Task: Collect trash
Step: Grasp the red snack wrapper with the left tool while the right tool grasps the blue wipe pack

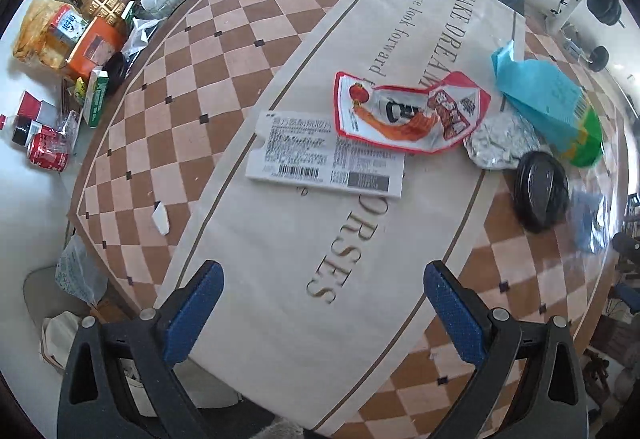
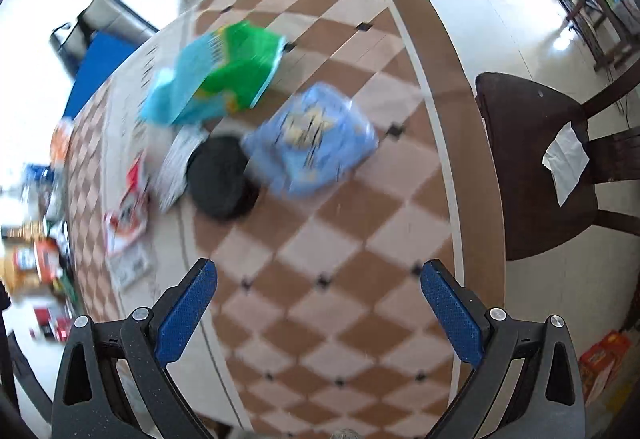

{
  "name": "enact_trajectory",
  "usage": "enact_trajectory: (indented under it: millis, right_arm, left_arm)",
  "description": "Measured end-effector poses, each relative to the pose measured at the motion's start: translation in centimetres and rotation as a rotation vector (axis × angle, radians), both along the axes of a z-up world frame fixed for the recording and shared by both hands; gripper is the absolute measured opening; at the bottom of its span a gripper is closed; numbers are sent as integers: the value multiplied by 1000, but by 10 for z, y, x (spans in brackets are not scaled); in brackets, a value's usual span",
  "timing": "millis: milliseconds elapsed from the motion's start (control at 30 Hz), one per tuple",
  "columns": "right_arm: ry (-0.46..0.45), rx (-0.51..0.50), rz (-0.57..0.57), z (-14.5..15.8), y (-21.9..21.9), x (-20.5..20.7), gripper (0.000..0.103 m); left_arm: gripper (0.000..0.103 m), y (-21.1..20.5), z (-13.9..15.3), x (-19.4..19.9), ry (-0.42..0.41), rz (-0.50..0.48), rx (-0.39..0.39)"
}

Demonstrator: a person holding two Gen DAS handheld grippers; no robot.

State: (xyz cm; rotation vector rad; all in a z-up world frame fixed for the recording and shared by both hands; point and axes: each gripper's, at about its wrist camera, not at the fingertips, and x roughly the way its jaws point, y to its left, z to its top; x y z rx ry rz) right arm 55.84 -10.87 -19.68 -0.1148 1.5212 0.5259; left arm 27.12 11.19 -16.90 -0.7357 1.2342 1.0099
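Both tongs empty: left gripper [image 1: 322, 315] spread wide over the cream runner, right gripper [image 2: 318, 313] equally wide over the checkered tablecloth [image 2: 320, 239], nothing between the blue textured pads of either. Trash sits clustered mid-table. In the left view: flat white printed carton [image 1: 320, 159] at 12 o'clock, near-rigid card, best pinched at an overhanging edge. Red-and-white snack wrapper [image 1: 408, 115] overlaps its 1 o'clock corner; thin glossy film, light, slippery, take it at a raised crinkle. Crumpled foil wad [image 1: 500, 143] at 2 o'clock, touching the wrapper, soft metal, will deform but hold once squeezed. Black round lid [image 1: 542, 195] just beside the foil, stiff plastic, low profile, likely needs a rim grab. Blue-green bag [image 1: 548, 111] behind it, soft, puffy. Right view is motion-blurred: light blue plastic packet [image 2: 312, 143] at 12 o'clock, touching the lid, looks airy and limp; pinch a top fold. Small white scrap [image 1: 161, 217] lies alone at 10 o'clock in the left view.
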Motion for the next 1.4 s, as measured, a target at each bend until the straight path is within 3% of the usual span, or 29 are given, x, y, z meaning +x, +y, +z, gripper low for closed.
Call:
enact_trajectory:
  millis: [200,267,333,400,467,533,600,633,667,700,733,767,833,967,1400]
  right_arm:
    - [-19,-59,74,-43,53,42,102]
    - [-23,-74,104,-52,66,43,96]
    - [-21,-91,121,-60,76,43,80]
    - [-26,-96,129,-65,83,42,75]
    - [-45,-93,137,-65,88,40,69]
    - [-54,-81,153,-63,93,40,55]
    - [-51,-75,168,-62,100,38,47]
    - [-47,-66,170,-62,101,38,43]
    - [-42,-60,172,-62,105,39,31]
    - [-34,-54,174,-63,107,39,23]
    - [-28,-48,172,-63,108,40,19]
    - [-25,-41,171,-63,109,39,18]
    - [-27,-33,170,-62,108,38,17]
    - [-34,-13,170,-54,99,37,15]
    - [-108,70,188,-1,70,19,14]
  left_arm:
    - [102,66,-27,20,-77,110,-90]
    - [101,83,-40,30,-96,125,-126]
    - [101,96,-52,37,-103,130,-154]
    - [101,105,-63,46,-104,118,-174]
    - [87,110,-74,55,-88,91,-185]
    - [84,112,-77,61,-95,74,-171]
    - [77,113,-74,67,-95,53,-159]
    - [65,113,-71,70,-102,42,-151]
    - [51,112,-68,73,-99,35,-145]
    - [44,112,-66,76,-108,21,-145]
    - [30,110,-63,79,-113,4,-146]
    - [0,110,-60,81,-67,-8,-115]
    - [0,108,-59,83,-84,-21,-123]
    - [0,99,-48,77,-71,-29,-56]
    - [0,40,48,50,-139,-66,176]
